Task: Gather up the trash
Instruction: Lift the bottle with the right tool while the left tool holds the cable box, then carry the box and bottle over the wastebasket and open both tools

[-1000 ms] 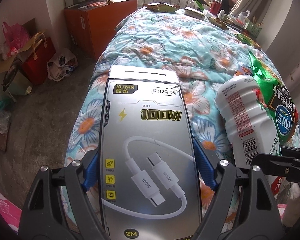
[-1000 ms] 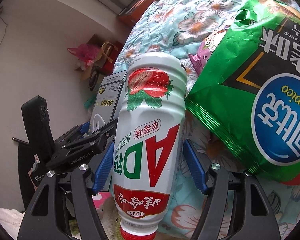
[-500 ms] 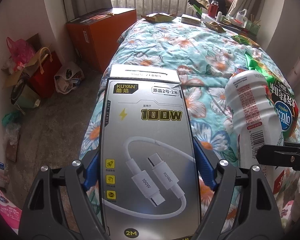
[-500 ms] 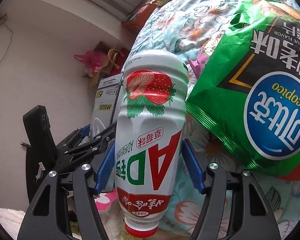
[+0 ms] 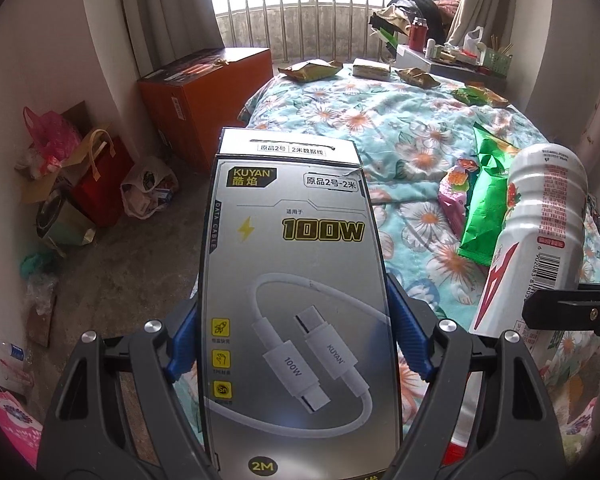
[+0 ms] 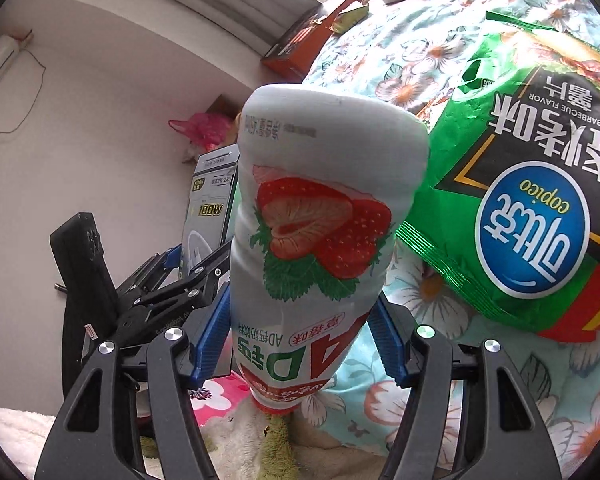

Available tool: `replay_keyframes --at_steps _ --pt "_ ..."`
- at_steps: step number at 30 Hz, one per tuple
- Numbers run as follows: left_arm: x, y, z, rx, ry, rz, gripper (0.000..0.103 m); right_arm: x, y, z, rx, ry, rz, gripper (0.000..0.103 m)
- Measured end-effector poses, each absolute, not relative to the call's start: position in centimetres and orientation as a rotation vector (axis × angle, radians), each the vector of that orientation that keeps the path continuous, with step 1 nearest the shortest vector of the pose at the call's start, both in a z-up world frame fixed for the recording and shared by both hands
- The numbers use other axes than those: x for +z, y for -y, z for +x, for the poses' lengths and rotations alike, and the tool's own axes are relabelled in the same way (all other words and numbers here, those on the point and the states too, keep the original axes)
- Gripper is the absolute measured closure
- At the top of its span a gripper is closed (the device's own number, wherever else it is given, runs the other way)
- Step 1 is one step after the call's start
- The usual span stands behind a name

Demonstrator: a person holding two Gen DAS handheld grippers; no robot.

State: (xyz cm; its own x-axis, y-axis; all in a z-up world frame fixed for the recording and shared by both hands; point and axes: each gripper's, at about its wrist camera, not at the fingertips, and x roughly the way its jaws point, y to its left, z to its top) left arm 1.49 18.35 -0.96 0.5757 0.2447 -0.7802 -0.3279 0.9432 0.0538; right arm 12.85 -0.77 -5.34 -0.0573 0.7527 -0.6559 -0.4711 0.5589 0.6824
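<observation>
Both jaws are clamped, left gripper point(image 5: 294, 344) on cable box point(image 5: 296, 280), right gripper point(image 6: 302, 338) on bottle point(image 6: 320, 232), above the bed's edge point(image 5: 256, 100).

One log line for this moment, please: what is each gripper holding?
left gripper: shut on cable box | right gripper: shut on strawberry drink bottle | green chip bag: on bed

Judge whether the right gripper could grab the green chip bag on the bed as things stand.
Probably not: the right gripper is shut on the strawberry bottle. The green chip bag lies close beside it, otherwise unobstructed.
</observation>
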Motion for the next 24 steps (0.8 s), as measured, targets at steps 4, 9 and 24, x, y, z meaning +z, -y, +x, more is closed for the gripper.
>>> replay_keyframes --at_steps 4,9,24 --pt "0.4 -17.3 1.4 0.324 -0.868 -0.067 0.027 -4.5 2.1 12.8 1.028 -1.243 0.312 0.040" --pt "3.1 -15.0 2.1 0.271 -0.816 -0.021 0.027 -3.0 5.1 12.7 1.045 -1.186 0.381 0.041" --pt "10.8 3.5 11.0 -0.249 -0.703 0.130 0.027 3.3 30.2 10.5 0.662 -0.763 0.692 0.041"
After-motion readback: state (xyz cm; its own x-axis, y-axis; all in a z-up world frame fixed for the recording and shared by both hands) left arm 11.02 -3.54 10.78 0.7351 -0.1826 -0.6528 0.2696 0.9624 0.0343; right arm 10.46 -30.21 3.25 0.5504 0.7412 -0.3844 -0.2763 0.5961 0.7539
